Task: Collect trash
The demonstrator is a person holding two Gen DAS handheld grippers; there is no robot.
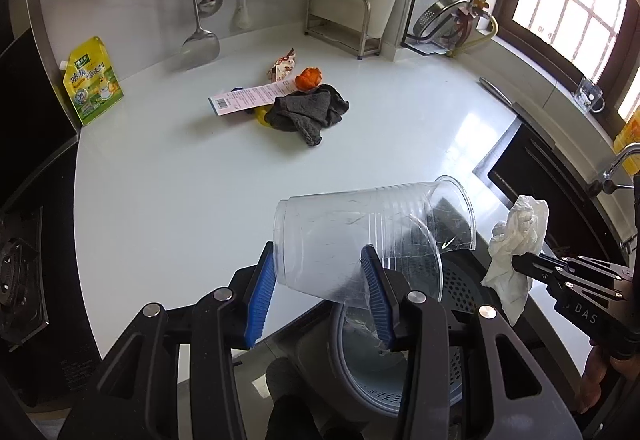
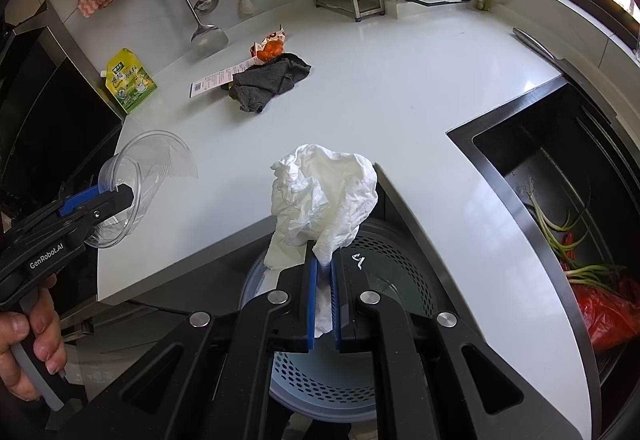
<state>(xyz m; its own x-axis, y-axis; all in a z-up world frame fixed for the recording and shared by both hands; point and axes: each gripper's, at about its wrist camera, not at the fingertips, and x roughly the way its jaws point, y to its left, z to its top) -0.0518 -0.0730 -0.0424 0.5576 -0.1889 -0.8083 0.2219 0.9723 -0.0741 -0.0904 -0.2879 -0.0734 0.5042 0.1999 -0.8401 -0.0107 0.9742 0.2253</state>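
Two grippers each carry a piece of trash above the bin at the counter's edge. The left gripper point(image 1: 320, 292) has its blue pads pressed on the sides of a clear plastic cup point(image 1: 360, 236), which lies tilted on its side with its mouth toward the right; the cup is crushed and split near the rim. The right gripper point(image 2: 324, 280) has its jaws pinched nearly together on a crumpled white tissue point(image 2: 324, 200), most of which stands up above the fingertips. Below both sits the perforated grey bin point(image 2: 400, 252), on the floor in a notch of the white counter point(image 2: 400, 100). Judging from this, the step in hand is dropping both pieces into the bin. To do it well, I would bring each gripper squarely over the bin's opening before letting go, since the cup sits partly over the counter and could roll off the rim. The tissue is light and may cling to a pad, so a wide release and a slight shake would help. Further back on the counter more trash waits: a receipt point(image 1: 248, 98), a snack wrapper point(image 1: 282, 66) and an orange peel point(image 1: 309, 78), all beside or touching a dark rag point(image 1: 306, 112). The rag looks like a cloth to keep, not trash. A sink point(image 2: 560, 200) at right holds green onion scraps and a red bag.
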